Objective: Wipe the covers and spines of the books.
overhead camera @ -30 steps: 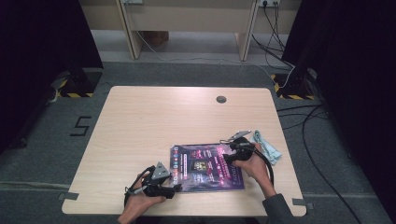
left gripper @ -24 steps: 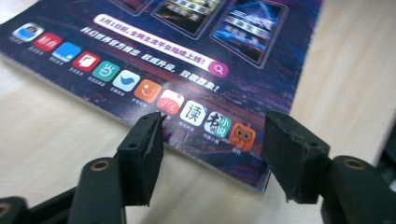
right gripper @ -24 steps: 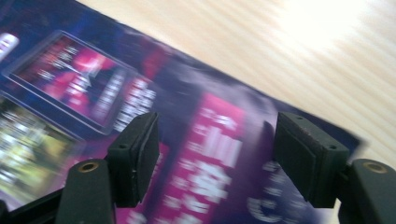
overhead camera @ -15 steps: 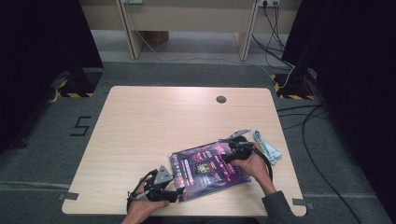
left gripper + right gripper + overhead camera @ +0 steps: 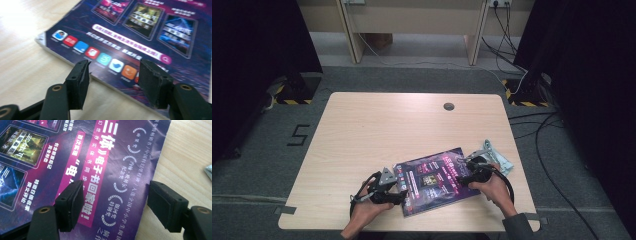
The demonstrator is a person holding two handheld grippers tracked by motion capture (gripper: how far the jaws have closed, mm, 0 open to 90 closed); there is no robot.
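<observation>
Magazine (image 5: 437, 180) with a dark purple cover lies flat on the light wooden table (image 5: 377, 135), in the lower middle of the high view, close to the near edge. Its long axis runs from lower left to upper right of that frame, tilted up toward the right, so one short end points to the lower left and the other to the upper right.

Left gripper (image 5: 398, 196) sits at the magazine's lower-left short end, at the lower middle of the high view. In the left gripper view its two black jaws stand apart over the near edge of the cover, by the row of coloured app icons (image 5: 100, 58), pressing on nothing; its jaws have just been closing a little, with only the cover's edge below the gap.

Right gripper (image 5: 468, 167) lies at the magazine's upper-right end, right of centre in the high view. In the right gripper view its jaws are spread, one over the purple cover (image 5: 105, 170) and one over bare wood, straddling the cover's edge without clamping it.

Each gripper is next to its own end, so neither is clearly nearer. A small pale green packet (image 5: 497, 155) rests just beyond the right gripper, toward the table's right edge.
</observation>
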